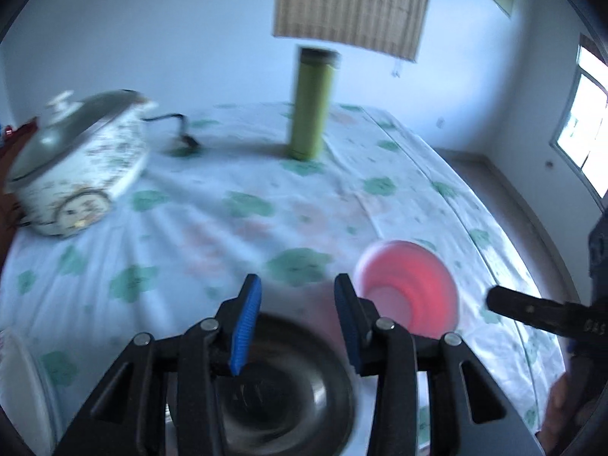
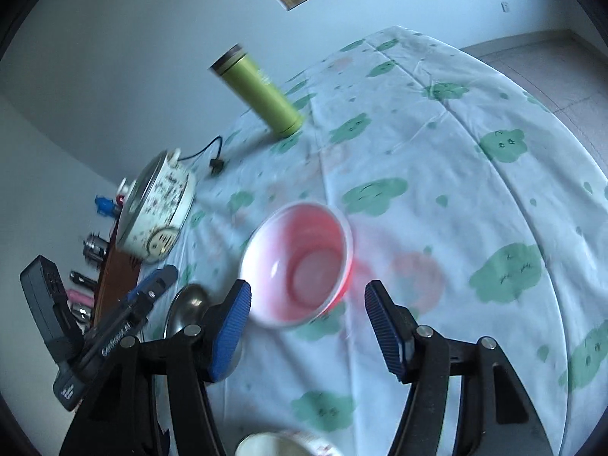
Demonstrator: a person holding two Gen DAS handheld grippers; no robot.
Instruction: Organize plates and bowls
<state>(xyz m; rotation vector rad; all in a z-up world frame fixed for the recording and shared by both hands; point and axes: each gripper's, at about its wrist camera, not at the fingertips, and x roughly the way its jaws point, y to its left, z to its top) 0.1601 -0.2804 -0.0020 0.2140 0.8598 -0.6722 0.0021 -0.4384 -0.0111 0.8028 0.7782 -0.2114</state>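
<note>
A pink plastic bowl [image 2: 300, 266] sits upright on the flowered tablecloth, just ahead of my right gripper [image 2: 307, 326], whose blue pads stand wide apart and touch nothing. In the left wrist view the same pink bowl [image 1: 410, 288] lies to the right of my left gripper [image 1: 298, 319], which is open and empty above a steel bowl [image 1: 266, 391]. The steel bowl [image 2: 188, 307] also shows behind the right gripper's left finger. A white plate rim [image 1: 22, 387] is at the left edge. A white bowl [image 2: 281, 444] peeks in at the bottom.
A green flask [image 1: 309, 102] stands at the back of the table. A flowered electric pot with a lid [image 1: 76, 159] and its black cord [image 1: 182, 133] are at the back left. The table edge [image 1: 505, 258] drops to the floor on the right.
</note>
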